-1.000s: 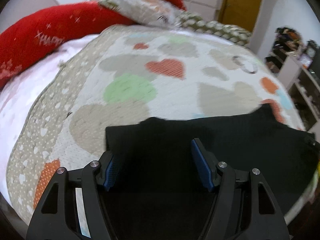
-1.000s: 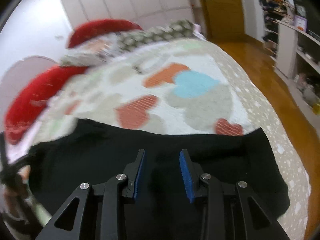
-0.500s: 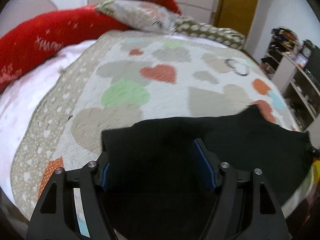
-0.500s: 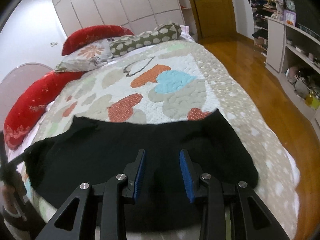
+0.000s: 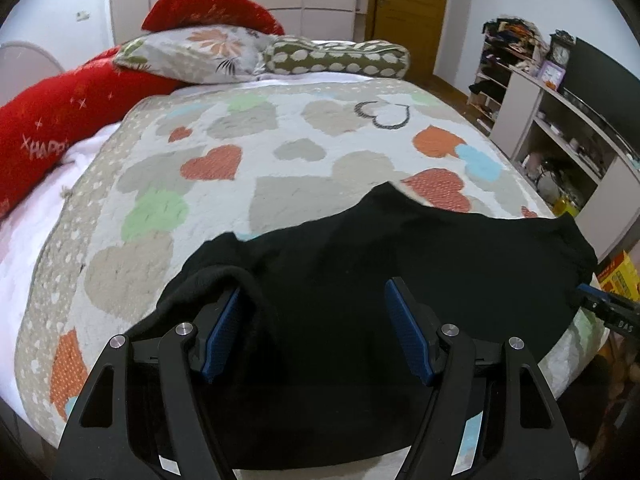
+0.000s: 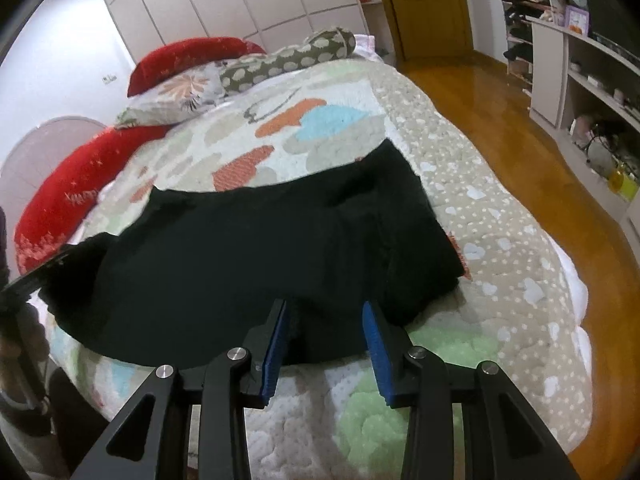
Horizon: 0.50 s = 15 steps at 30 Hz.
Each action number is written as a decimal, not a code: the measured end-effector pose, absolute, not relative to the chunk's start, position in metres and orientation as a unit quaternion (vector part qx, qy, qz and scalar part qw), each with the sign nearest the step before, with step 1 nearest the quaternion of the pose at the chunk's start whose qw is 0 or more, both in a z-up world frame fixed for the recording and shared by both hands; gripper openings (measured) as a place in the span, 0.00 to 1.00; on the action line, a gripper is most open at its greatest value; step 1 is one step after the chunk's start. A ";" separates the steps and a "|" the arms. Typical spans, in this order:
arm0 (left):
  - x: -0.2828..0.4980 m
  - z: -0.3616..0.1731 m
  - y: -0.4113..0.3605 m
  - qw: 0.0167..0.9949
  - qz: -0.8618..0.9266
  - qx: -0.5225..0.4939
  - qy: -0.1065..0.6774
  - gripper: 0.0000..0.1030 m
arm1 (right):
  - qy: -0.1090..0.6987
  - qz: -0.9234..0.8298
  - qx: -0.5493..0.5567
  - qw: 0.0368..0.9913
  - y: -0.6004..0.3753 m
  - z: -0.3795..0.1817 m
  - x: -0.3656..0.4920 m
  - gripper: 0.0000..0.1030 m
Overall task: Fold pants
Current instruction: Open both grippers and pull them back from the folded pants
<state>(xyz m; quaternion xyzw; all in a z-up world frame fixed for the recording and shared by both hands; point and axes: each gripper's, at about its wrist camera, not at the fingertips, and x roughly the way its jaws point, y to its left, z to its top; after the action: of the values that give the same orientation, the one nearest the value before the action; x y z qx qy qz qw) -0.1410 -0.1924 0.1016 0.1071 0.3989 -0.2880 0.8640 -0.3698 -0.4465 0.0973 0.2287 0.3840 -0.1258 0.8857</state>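
Two grippers: both low at the near edge of the bed (image 6: 500,248), aimed across it.
Pants (image 5: 400,264): black, spread flat across the lower half of both frames on the heart-patterned quilt (image 5: 280,152).
Left gripper (image 5: 314,328): fingers wide apart, hovering over the pants; a rolled cloth edge drapes over the left finger (image 5: 222,326), nothing clamped.
Right gripper (image 6: 326,344): fingers parted, straddling the pants' near hem at lower centre, not closed on it.
Pillows (image 5: 208,12): red, upper left.
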 end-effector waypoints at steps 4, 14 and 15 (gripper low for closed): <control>-0.144 0.110 -0.203 0.863 -0.300 0.107 0.391 0.68 | 0.371 -0.121 0.239 0.889 -0.448 0.106 -0.384 0.40; -0.119 0.131 -0.162 0.893 -0.235 0.101 0.371 0.68 | 0.372 -0.118 0.228 0.892 -0.447 0.111 -0.388 0.41; -0.115 0.137 -0.150 0.898 -0.223 0.094 0.367 0.68 | 0.372 -0.116 0.229 0.892 -0.446 0.111 -0.386 0.41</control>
<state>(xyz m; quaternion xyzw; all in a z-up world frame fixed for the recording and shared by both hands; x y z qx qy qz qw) -0.1148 -0.1500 0.1365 0.0941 0.3670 -0.2225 0.8983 -0.3861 -0.4460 0.1105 0.2287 0.3718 -0.1162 0.8922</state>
